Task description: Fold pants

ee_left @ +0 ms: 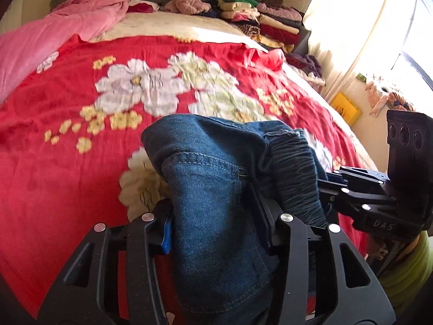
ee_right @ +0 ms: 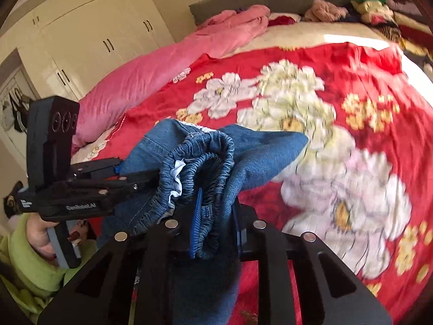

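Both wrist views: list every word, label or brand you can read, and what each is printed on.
"DAS" on the right gripper body, left wrist view.
"GenRobot.AI", small and soft, a likely reading, on the left gripper body, right wrist view.
White mark on that gripper's rear end: unreadable.
Yellow board by the wall: dark marks too blurred.

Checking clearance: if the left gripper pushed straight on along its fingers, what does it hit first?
Probably the red floral blanket on the bed. The left gripper is already shut on the jeans, which bunch ahead of it; beyond them only blanket shows. Depth is unclear.
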